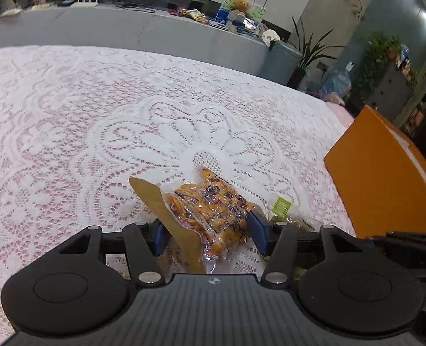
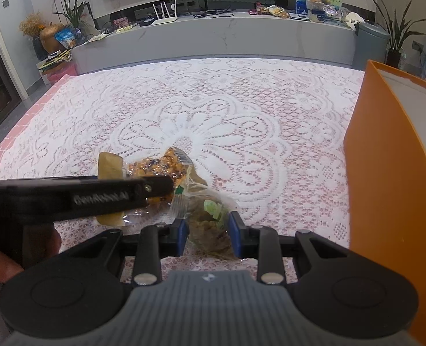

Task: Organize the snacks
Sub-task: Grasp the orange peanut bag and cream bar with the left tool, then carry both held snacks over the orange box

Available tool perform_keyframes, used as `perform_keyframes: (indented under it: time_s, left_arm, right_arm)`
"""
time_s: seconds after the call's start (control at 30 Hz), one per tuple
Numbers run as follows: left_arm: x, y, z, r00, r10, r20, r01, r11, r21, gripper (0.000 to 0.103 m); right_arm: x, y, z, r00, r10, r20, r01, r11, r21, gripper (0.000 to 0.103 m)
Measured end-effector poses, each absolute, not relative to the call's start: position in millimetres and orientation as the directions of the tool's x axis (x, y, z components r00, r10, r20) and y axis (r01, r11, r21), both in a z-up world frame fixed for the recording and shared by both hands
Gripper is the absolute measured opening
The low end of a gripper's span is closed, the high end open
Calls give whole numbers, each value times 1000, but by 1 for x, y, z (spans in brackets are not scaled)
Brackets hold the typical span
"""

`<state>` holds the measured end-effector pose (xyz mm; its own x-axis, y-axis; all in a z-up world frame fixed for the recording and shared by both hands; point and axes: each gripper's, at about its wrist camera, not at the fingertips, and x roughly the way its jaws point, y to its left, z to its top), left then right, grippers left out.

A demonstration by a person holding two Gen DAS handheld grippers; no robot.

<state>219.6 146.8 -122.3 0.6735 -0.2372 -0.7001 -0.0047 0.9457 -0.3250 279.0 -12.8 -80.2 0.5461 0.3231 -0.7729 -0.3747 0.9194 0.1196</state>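
An orange snack bag (image 1: 210,210) with a tan cardboard header lies on the lace tablecloth (image 1: 97,121). My left gripper (image 1: 207,232) has its blue pads on both sides of this bag, closed on it. A brown snack bag with a green label (image 2: 210,225) lies beside it. My right gripper (image 2: 208,233) has its pads against both sides of this brown bag. In the right wrist view the left gripper's finger (image 2: 97,196) crosses over the orange bag (image 2: 158,167). The brown bag's green label shows in the left wrist view (image 1: 282,206).
An orange box (image 2: 386,173) stands open on the table's right side, also in the left wrist view (image 1: 386,178). Beyond the table is a grey counter (image 2: 213,34) with a router, snacks and a teddy bear. A grey bin (image 2: 370,43) stands by the counter.
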Motion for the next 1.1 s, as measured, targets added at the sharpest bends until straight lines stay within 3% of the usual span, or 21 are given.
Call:
perform_keyframes:
  time_s: [0.23, 0.43, 1.1]
  left_arm:
    - [203, 161, -97, 760, -259, -596, -13, 911, -412, 17]
    - [196, 160, -87, 779, -247, -577, -3, 917, -398, 1]
    - [171, 137, -37, 795, -160, -585, 10, 968, -251, 0]
  right_arm:
    - [280, -15, -81, 542, 330, -773, -366, 921, 137, 29]
    - [279, -12, -79, 551, 322, -770, -370, 921, 121, 28]
    - [259, -36, -40, 604, 335, -724, -338, 929, 148, 26]
